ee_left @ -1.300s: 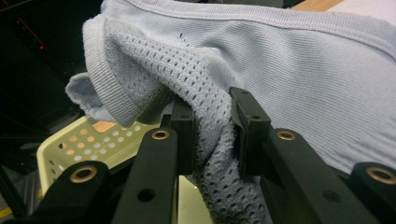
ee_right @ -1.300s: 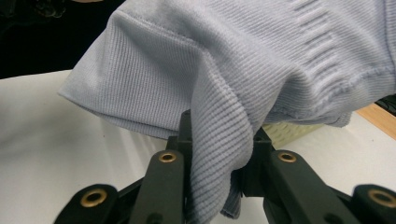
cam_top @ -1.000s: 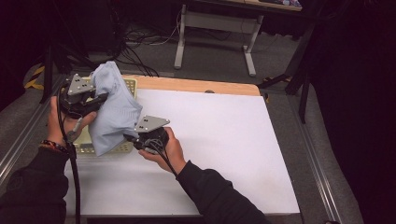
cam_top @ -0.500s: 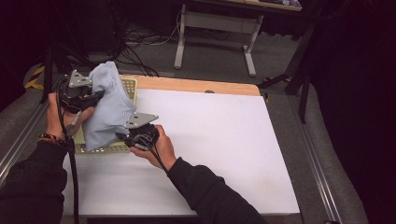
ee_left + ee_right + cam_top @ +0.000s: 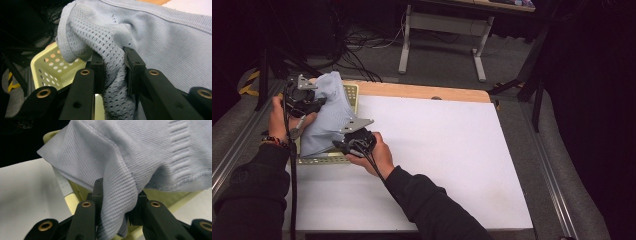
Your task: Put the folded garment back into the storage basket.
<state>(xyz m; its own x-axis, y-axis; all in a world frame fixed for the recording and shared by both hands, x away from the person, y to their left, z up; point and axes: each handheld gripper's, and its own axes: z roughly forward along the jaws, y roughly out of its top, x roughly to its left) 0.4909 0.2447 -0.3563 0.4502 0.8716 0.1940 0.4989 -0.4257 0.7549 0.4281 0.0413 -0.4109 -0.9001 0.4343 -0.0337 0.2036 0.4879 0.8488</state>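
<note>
A light blue knit garment (image 5: pixel 329 117) hangs bunched over a pale yellow perforated basket (image 5: pixel 324 160) at the table's left edge. My left gripper (image 5: pixel 312 105) is shut on its upper far part. In the left gripper view the mesh-knit fabric (image 5: pixel 162 37) is pinched between the jaws of the left gripper (image 5: pixel 113 62), with the basket (image 5: pixel 50 65) below. My right gripper (image 5: pixel 343 145) is shut on the garment's lower near edge. In the right gripper view a ribbed fold (image 5: pixel 140 150) sits between the jaws of the right gripper (image 5: pixel 120 192), above the basket rim (image 5: pixel 72 202).
The white table top (image 5: pixel 452 150) stretches to the right of the basket, with a wooden strip (image 5: pixel 422 91) along its far edge. Metal rails run along both sides of the table. Beyond the table are cables and a desk frame (image 5: pixel 442 45) on the floor.
My right gripper has moved left toward the basket with the garment's lower edge. The garment has sunk lower over the basket. The left gripper has shifted only slightly.
</note>
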